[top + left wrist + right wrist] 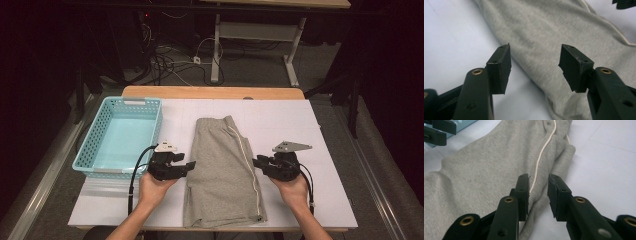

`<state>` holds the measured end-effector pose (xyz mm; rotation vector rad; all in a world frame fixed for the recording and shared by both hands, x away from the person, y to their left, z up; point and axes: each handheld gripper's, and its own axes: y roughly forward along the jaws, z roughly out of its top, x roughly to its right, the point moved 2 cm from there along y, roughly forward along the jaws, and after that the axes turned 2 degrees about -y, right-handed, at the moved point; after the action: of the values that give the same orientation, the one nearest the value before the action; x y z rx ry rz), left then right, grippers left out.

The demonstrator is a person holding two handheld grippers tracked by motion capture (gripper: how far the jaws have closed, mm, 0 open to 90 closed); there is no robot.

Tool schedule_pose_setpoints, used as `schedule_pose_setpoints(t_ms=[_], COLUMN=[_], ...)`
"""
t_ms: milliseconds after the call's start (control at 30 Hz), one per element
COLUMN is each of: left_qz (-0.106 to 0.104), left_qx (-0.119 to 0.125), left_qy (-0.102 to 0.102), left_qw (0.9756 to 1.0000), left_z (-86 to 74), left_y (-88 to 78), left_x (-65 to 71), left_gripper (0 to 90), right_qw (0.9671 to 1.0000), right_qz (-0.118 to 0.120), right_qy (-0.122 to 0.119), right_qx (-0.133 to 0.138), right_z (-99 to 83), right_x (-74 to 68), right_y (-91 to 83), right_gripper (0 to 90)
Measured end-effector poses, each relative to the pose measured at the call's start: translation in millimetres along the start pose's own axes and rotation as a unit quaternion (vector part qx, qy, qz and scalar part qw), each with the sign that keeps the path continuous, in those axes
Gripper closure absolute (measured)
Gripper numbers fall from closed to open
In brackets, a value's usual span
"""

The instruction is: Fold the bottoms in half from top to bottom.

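A: Where are the grey shorts?

B: Flat on the bench, just right of the turquoise basket. I've got a hand-held gripper on each long edge, likely to fold them.

A: Jaw states?

B: Left hand-held gripper stands wide at the shorts' left edge, gripping nothing. Right hand-held gripper is narrower, straddling the piped right edge, pads not pressing.

A: Basket contents?

B: Nothing in it; probably where the shorts go.
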<state>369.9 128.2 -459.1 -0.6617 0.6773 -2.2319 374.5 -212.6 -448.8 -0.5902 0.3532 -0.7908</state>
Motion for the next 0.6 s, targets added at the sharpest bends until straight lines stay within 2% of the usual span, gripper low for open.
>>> schedule_pose_setpoints(t_ms=[67,300,467,600], left_qz=[0.007,0.012,0.026,0.034], left_qx=[-0.006,-0.026,-0.053,-0.061], left_qy=[0.004,-0.011,-0.016,-0.025], left_qw=[0.9999,0.9995,0.9981,0.9972], left_z=[6.9,25.6,39.0,48.2], left_y=[3.3,23.5,39.3,48.5], left_x=[-0.8,-9.8,-18.4,-24.8], left_gripper=[41.6,40.6,39.0,38.3], right_qw=[1.0,0.9999,0.9997,0.9993], right_qz=[-0.003,-0.009,-0.014,-0.019], right_qy=[-0.003,-0.002,0.001,0.001], right_qx=[-0.002,-0.01,-0.021,-0.032], right_z=[4.0,22.3,38.6,50.7], right_x=[0.5,6.6,11.7,12.5], right_y=[3.4,22.0,40.9,54.9], right_gripper=[71.4,70.6,68.7,66.1])
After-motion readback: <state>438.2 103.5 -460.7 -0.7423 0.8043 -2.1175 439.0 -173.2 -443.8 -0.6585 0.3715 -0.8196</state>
